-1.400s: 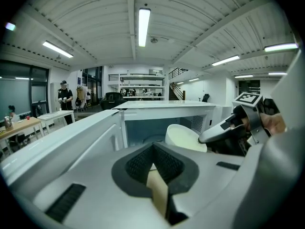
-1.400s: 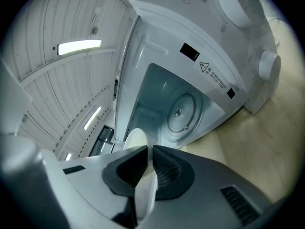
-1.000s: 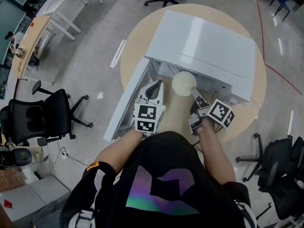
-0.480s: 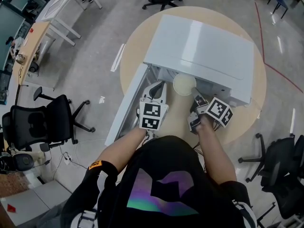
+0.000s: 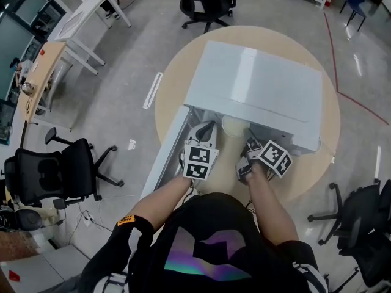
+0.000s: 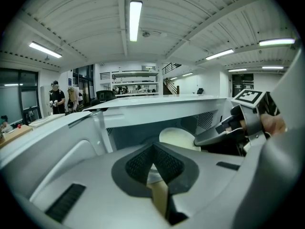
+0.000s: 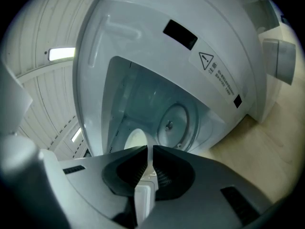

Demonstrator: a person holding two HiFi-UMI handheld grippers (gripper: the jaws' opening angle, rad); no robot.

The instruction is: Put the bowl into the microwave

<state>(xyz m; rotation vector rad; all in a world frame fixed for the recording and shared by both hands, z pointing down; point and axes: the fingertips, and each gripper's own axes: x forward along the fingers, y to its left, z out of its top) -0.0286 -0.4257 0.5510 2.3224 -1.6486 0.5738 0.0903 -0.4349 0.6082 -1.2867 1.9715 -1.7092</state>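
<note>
A cream bowl (image 5: 233, 127) hangs at the mouth of the white microwave (image 5: 256, 84), part of it under the top edge. My right gripper (image 5: 250, 141) is shut on the bowl's near rim. In the right gripper view the thin rim runs between the pads and the bowl (image 7: 134, 140) sits in front of the cavity's round turntable (image 7: 171, 121). My left gripper (image 5: 206, 128) is shut on nothing, just left of the bowl at the opening. The left gripper view shows the bowl (image 6: 177, 137) and the right gripper (image 6: 209, 138) holding it.
The microwave door (image 5: 164, 153) stands swung open to the left, beside my left arm. The microwave sits on a round wooden table (image 5: 317, 157). Office chairs (image 5: 58, 170) and desks stand on the floor around it.
The bowl has moved forward from in front of the microwave into its opening, carried by the right gripper. The left gripper has moved forward alongside it.
</note>
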